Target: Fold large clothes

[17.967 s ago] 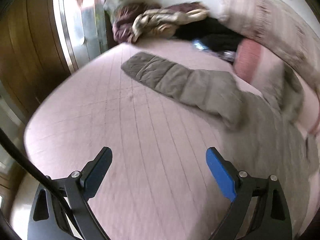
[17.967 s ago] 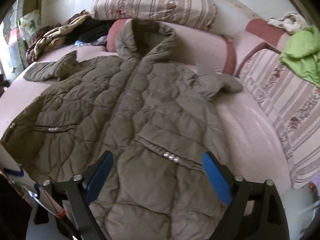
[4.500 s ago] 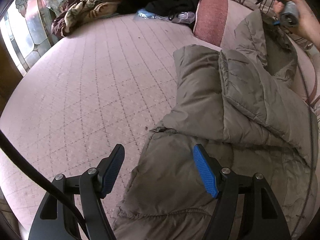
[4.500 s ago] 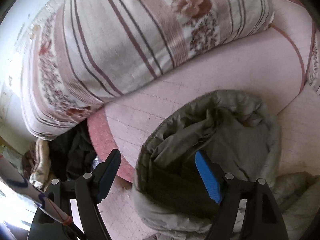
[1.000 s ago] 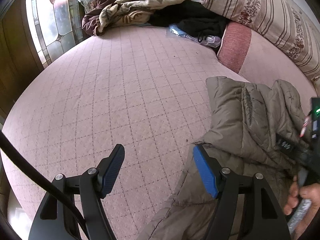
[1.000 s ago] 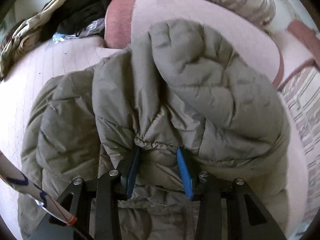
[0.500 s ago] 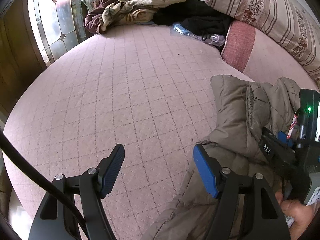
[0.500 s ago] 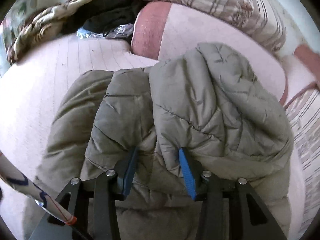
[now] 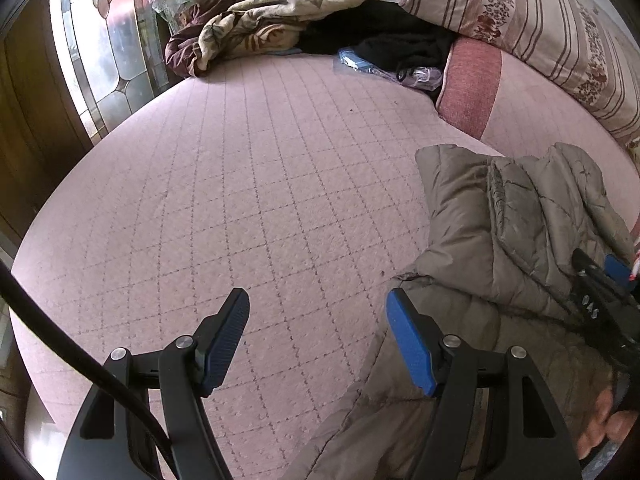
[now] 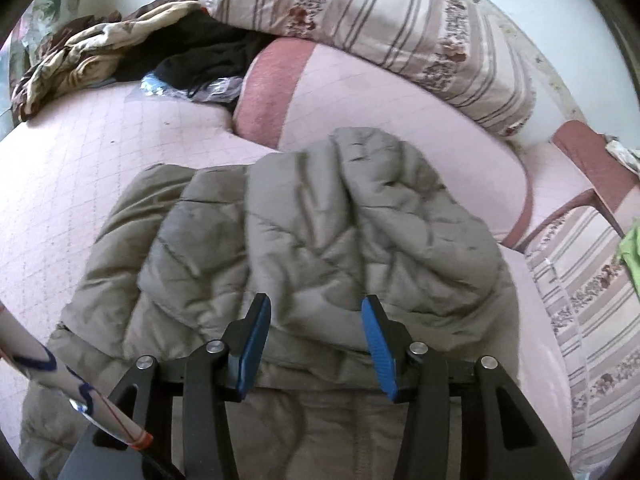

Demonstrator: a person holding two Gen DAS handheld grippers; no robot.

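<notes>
Left wrist: bare bedspread beside jacket edge

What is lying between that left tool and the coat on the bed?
Nothing visible. The left gripper hovers with open jaws over bare bedspread, and the coat lies right beside it, its edge already under the right-hand jaw.

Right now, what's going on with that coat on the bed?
A person with a two-finger gripper in each hand is folding a large olive padded coat on a pink quilted bed. The hood and sleeves are already folded onto the body. The right gripper has just been opening, its jaws now clear above the folded part. The left gripper hangs open over the bedspread beside the coat's edge.
</notes>
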